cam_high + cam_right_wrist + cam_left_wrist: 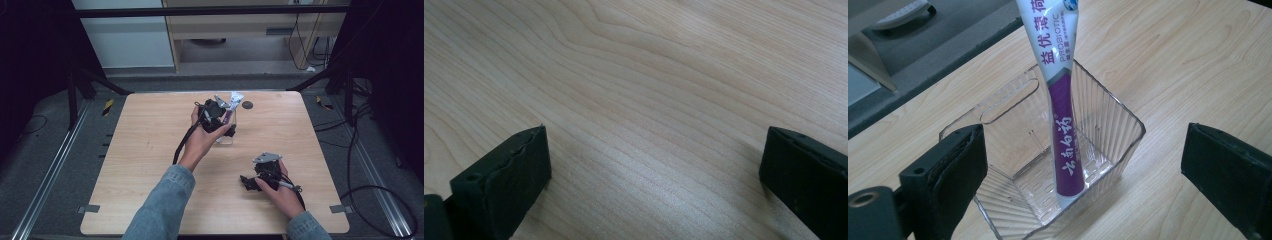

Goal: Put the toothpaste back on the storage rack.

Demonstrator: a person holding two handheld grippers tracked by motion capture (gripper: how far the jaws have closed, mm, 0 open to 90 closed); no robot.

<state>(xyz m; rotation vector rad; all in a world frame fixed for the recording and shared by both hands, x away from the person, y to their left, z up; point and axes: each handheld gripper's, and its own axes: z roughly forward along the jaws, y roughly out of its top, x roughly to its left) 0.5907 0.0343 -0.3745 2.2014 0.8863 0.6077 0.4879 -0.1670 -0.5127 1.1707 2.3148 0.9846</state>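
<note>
A white and purple toothpaste tube [1063, 130] stands tilted in a clear ribbed plastic box [1118, 107], its lower end on the box floor and its white top sticking out above the rim. My left gripper [1080, 150] is open, with one jaw on each side of the box and neither touching the tube. In the high view the left gripper [222, 120] sits at the tube [233, 101] and box [226, 138] near the table's far middle. My right gripper [248, 183] rests low at the front right, and its jaws [656, 150] stand open over bare wood.
The light wooden table [150, 150] carries a small dark round spot [247, 105] just right of the box. Black frame struts [100, 82] rise at the far corners, and cables [370, 190] lie on the floor to the right.
</note>
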